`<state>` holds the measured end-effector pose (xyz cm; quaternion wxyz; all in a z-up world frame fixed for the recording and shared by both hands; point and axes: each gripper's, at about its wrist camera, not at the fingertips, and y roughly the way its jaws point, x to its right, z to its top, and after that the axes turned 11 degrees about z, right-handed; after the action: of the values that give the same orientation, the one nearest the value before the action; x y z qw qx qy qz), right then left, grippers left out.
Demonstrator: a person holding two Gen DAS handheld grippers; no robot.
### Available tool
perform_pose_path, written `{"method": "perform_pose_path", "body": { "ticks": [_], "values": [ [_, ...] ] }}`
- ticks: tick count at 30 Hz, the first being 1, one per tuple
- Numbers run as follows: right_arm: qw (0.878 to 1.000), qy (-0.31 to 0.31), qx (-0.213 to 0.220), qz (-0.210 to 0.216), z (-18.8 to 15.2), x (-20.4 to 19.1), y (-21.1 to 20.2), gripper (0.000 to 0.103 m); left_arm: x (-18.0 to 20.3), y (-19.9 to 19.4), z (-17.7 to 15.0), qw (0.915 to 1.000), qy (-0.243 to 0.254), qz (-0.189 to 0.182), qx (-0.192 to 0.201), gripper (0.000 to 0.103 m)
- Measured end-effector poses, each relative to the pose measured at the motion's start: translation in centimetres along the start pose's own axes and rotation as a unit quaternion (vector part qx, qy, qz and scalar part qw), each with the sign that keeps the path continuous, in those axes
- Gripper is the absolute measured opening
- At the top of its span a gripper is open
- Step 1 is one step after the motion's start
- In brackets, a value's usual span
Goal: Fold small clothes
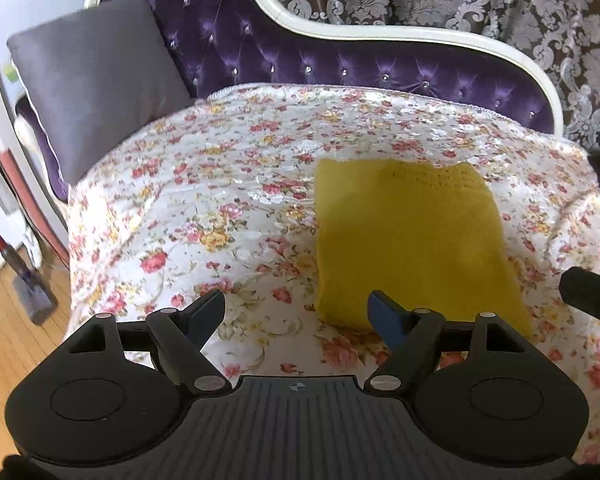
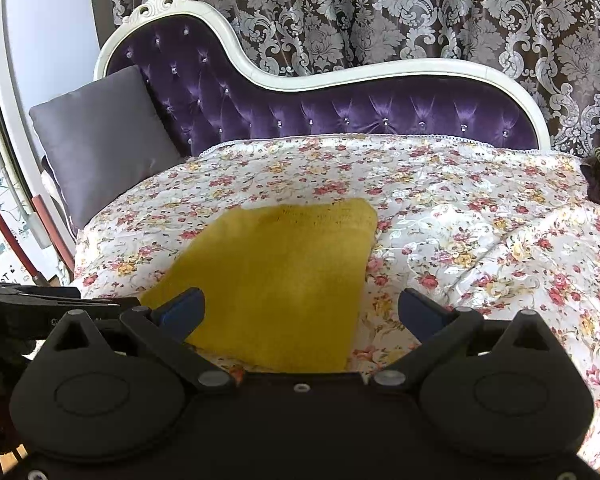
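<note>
From the left wrist I see my left gripper [image 1: 296,312] spread wide and empty, the folded yellow cloth [image 1: 412,240] lying flat on the floral quilt [image 1: 204,200] beyond its right finger. From the right wrist, my right gripper [image 2: 302,310] is likewise spread and empty over the cloth's [image 2: 276,280] near edge.

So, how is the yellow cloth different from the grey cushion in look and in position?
The yellow cloth lies flat and folded on the flowered cover; the grey cushion stands tilted against the purple sofa back. The cloth looks thin and knitted, the cushion plump and smooth. The cloth is near the middle of the cover, the cushion at its left end. Both are plain and roughly rectangular.
</note>
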<state>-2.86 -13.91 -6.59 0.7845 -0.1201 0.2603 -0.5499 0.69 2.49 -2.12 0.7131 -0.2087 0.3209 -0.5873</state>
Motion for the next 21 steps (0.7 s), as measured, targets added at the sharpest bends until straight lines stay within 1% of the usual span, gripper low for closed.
{"method": "perform_pose_path", "body": {
  "ticks": [6, 10, 16, 21],
  "values": [
    [1.000, 0.001, -0.008, -0.006, 0.1, 0.0, 0.2, 0.102, 0.0, -0.6, -0.1, 0.9999, 0.002, 0.015, 0.006, 0.077],
    [1.000, -0.004, -0.014, 0.001, 0.2, -0.2, 0.6, 0.102, 0.1, -0.8, -0.1, 0.9997, 0.003, 0.019, 0.012, 0.077],
    [1.000, -0.005, -0.016, 0.005, 0.5, -0.3, 0.8, 0.102, 0.3, -1.2, -0.1, 0.9997, 0.013, 0.015, 0.016, 0.077],
    [1.000, -0.003, -0.019, 0.000, 0.5, -0.1, 1.0, 0.102, 0.4, -1.3, -0.1, 0.9997, 0.016, 0.011, 0.015, 0.077]
  ]
}}
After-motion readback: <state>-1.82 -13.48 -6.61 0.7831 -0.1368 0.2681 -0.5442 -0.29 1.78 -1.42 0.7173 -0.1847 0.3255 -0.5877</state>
